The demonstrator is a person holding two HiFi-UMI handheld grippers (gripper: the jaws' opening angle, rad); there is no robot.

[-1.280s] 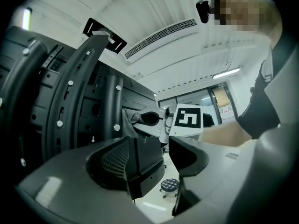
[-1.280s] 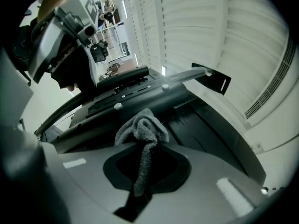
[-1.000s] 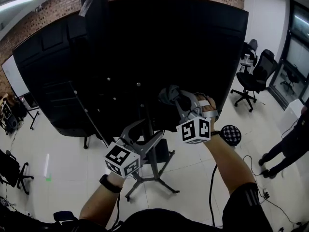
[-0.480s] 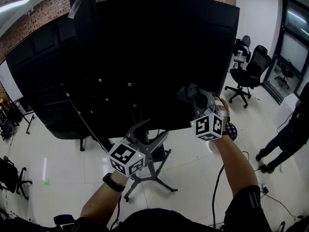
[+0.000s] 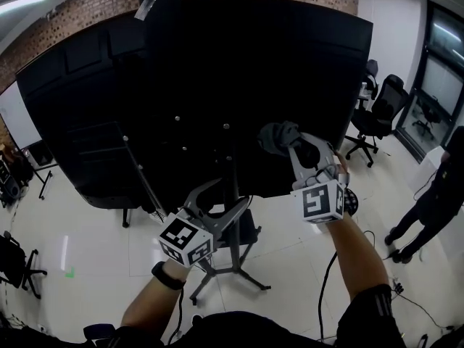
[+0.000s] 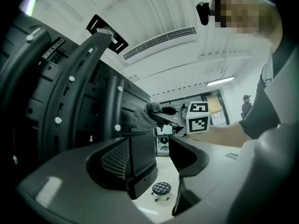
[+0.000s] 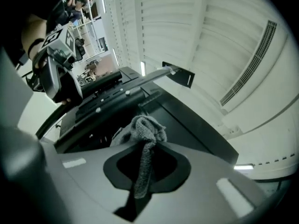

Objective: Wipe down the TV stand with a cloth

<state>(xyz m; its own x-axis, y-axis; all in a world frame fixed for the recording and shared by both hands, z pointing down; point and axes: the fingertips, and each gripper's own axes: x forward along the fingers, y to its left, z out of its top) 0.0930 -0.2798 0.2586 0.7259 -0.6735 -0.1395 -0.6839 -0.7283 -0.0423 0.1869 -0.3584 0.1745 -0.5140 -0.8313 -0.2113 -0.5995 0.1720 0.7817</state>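
Note:
The big black TV [image 5: 217,71] shows its back, mounted on a stand with a dark post [image 5: 233,183] and splayed legs [image 5: 232,270]. My right gripper [image 5: 288,145] is shut on a crumpled grey cloth [image 5: 278,136], which rests against the TV's lower back, right of the post. In the right gripper view the cloth [image 7: 142,129] hangs between the jaws of the right gripper [image 7: 145,169]. My left gripper [image 5: 226,194] stands open beside the post, lower left of the cloth, holding nothing. From the left gripper [image 6: 161,155] I see the cloth [image 6: 147,113] and a curved bracket [image 6: 70,87].
A round black stool [image 5: 349,201] stands on the white floor by the right arm. Office chairs [image 5: 377,118] sit at the right, another chair [image 5: 14,259] at the left. A person [image 5: 435,201] stands at the far right. A cable [image 5: 322,281] trails on the floor.
My right gripper has carried the cloth rightward across the TV's lower back, away from the post. The left gripper has stayed open near the post.

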